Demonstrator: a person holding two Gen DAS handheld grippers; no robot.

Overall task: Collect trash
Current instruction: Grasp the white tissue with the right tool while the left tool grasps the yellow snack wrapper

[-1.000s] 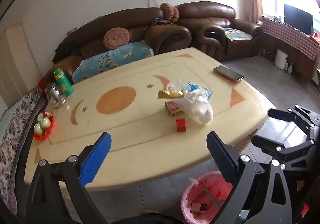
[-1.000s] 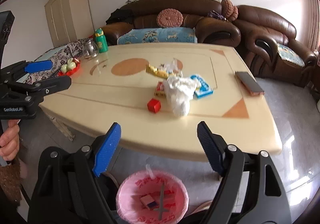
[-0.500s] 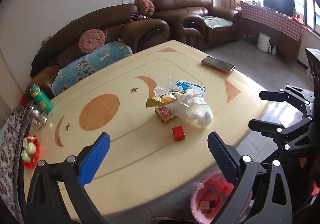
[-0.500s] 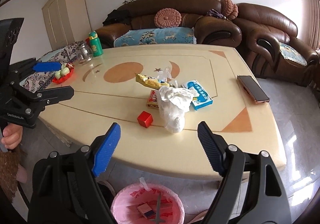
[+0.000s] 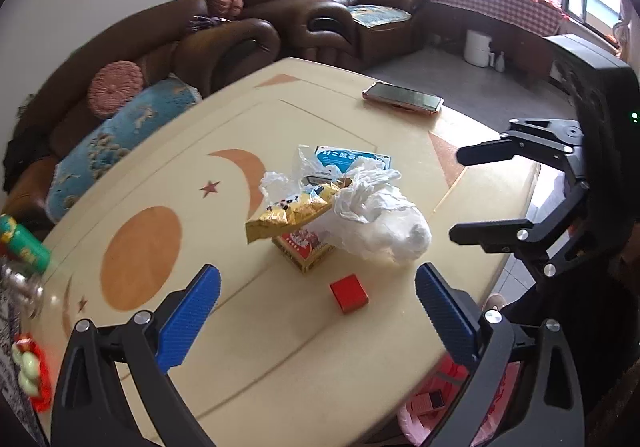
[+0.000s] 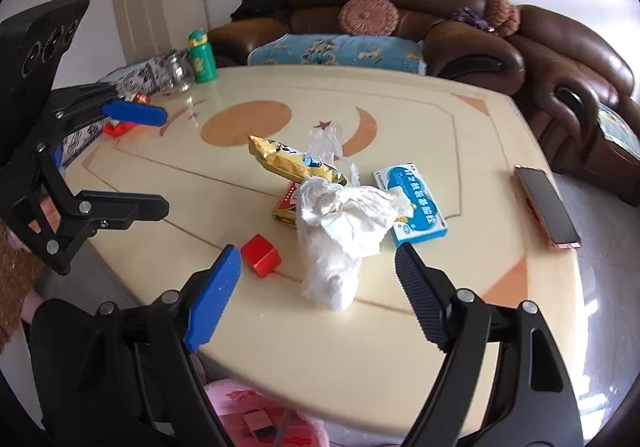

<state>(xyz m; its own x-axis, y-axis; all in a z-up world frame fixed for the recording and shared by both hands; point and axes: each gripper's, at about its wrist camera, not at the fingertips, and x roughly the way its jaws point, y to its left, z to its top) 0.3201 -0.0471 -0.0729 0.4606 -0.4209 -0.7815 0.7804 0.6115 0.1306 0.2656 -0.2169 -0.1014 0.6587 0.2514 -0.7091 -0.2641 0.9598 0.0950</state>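
Blue box (image 6: 410,203), white Chinese lettering, unreadable

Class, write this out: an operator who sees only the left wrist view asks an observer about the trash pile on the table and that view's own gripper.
Operator: Is the blue box behind the bag buried?
Observer: No. It lies flat beside the bag, its printed face mostly bare.
Operator: How does my gripper look from the side?
Observer: The left gripper is open, with nothing between its fingers.
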